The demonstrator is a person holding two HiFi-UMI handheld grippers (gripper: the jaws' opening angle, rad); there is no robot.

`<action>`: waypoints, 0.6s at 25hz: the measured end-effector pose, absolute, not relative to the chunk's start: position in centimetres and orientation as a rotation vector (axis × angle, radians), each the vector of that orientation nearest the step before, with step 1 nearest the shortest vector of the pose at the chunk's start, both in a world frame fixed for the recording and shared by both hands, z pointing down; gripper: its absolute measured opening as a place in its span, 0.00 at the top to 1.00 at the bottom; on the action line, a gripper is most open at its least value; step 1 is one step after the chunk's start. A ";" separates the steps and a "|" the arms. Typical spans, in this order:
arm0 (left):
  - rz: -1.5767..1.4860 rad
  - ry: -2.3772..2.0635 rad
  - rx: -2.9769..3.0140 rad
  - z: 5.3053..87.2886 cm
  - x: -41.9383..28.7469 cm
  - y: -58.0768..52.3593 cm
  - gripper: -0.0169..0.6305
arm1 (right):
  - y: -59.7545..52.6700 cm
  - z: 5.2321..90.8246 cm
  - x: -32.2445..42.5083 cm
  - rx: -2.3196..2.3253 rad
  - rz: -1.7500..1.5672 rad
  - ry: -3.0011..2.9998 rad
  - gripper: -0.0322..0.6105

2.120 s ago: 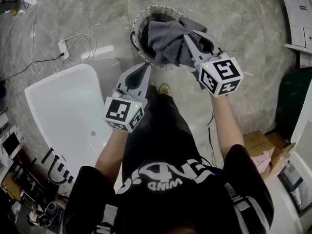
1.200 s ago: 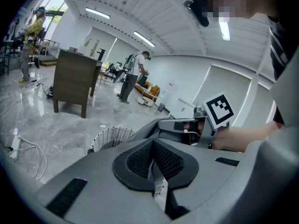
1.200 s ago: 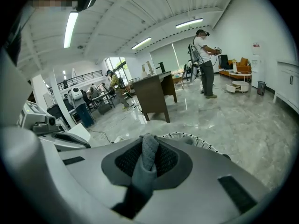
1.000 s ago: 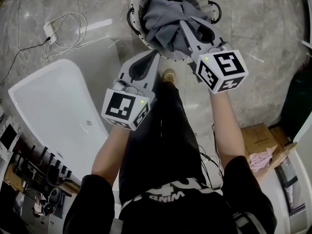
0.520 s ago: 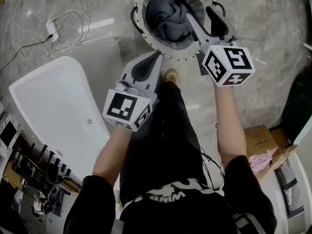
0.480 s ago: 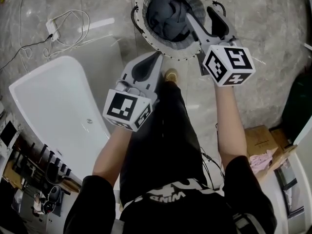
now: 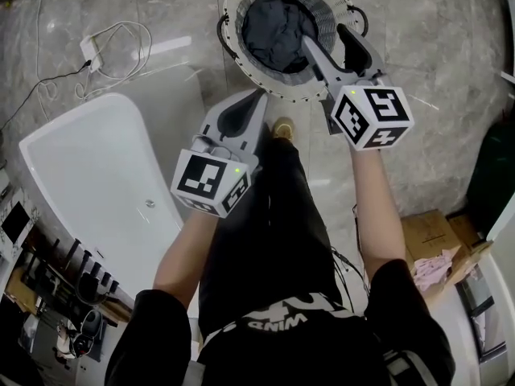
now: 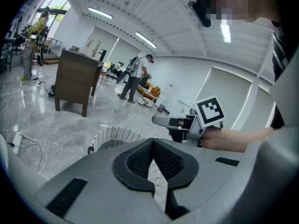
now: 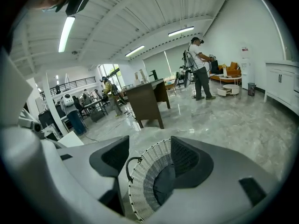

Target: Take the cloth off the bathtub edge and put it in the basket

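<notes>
With the cloth (image 7: pixel 273 32) inside the basket (image 7: pixel 228 22) and the right gripper (image 7: pixel 328 39) over its rim, jaws just opened wide and empty, a low withdrawal can catch that rim and tip the basket

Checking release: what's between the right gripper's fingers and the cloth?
Only air, per the right gripper view: the right gripper, its fingers just opening, hangs over the basket; the cloth lies inside.

Upside-down white "WIND", only just legible, on black shirt (image 7: pixel 273 322)
</notes>
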State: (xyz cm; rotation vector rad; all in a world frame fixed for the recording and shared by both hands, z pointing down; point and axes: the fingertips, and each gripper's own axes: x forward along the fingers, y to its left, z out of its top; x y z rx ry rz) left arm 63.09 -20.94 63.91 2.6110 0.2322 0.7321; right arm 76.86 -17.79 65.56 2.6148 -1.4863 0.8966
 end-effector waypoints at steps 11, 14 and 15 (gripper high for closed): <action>0.656 0.251 2.627 49.7 62.3 -20.8 0.95 | -13.9 51.1 70.4 2.586 0.915 -1.627 0.93; 0.598 0.277 2.657 44.2 62.6 -20.4 0.95 | -12.6 45.6 69.0 2.586 0.846 -1.673 0.93; 0.584 0.291 2.667 42.6 62.6 -20.1 0.95 | -12.1 44.0 68.5 2.585 0.822 -1.678 0.93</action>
